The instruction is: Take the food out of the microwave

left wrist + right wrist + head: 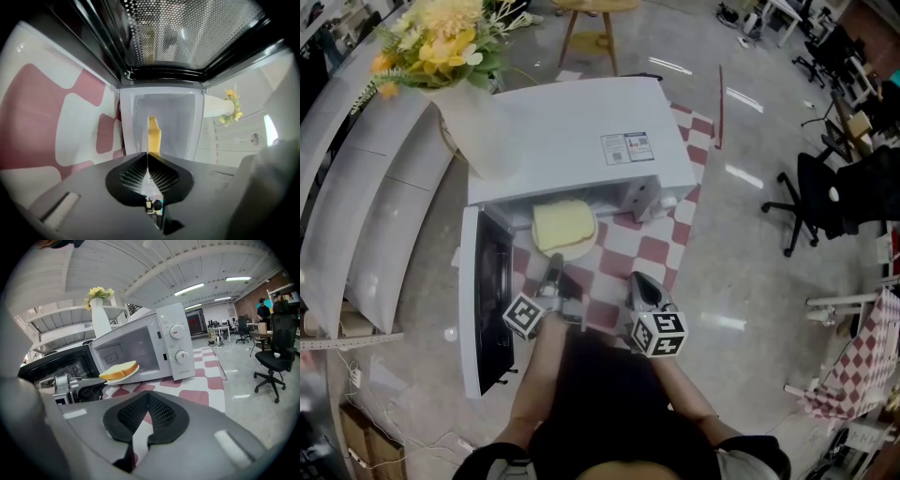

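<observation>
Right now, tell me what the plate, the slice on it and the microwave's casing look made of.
Plate: smooth plain white, ceramic or plastic; can't tell which. Slice: soft-looking yellow bread or cake, with a darker top and a paler side. Microwave casing: probably white painted sheet metal; flat matte panels.

A table fills the frame centre, covered by a red-and-white checked cloth (661, 251). The microwave (581, 141) stands directly on the cloth, upper centre, with its door open toward the lower left. Around the table is a glossy grey floor (741, 244). On it stand a black chair (811, 202) at right and a wooden stool (591, 28) at top.
</observation>
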### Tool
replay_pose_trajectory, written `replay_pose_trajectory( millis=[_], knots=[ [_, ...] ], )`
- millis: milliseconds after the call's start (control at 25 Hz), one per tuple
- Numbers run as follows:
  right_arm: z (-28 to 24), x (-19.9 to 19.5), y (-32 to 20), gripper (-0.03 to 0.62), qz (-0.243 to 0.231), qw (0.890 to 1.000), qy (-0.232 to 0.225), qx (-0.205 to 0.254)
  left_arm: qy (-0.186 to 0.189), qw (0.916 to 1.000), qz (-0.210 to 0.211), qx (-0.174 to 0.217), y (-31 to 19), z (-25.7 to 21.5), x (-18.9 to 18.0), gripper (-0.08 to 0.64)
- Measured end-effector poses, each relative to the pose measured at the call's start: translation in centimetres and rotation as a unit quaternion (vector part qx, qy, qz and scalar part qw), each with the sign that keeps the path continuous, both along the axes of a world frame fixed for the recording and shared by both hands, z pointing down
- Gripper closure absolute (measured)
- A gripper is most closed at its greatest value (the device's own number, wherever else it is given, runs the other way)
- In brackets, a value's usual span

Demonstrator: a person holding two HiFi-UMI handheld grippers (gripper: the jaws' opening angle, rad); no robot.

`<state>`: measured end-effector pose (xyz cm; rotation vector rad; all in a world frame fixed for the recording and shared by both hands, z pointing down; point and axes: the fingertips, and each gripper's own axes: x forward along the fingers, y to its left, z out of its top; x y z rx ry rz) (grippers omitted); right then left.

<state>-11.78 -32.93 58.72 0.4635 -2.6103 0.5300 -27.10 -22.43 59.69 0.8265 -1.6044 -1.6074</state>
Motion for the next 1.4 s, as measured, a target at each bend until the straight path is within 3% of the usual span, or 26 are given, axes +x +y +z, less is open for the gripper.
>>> replay_pose_trajectory(
  millis=[520, 680, 1400],
  knots=[
    [-0.5, 3.0, 0.7, 0.591, 0.019, 1.0, -0.004, 0.019, -0.004, 0.9998, 0.017, 0.005, 0.7, -0.7, 3.0, 0.543],
    [-0.6, 4.2, 0.7, 0.592, 0.028, 0.999, -0.005, 0.025, 0.021, 0.9995, 0.025, -0.005, 1.1, 0.9, 4.3, 0.541],
    [-1.5, 9.3, -0.3, 0.592, 0.092, 0.995, -0.015, 0.036, -0.001, 0.9969, 0.074, 0.025, -1.1, -2.0, 8.1, 0.541]
  ],
)
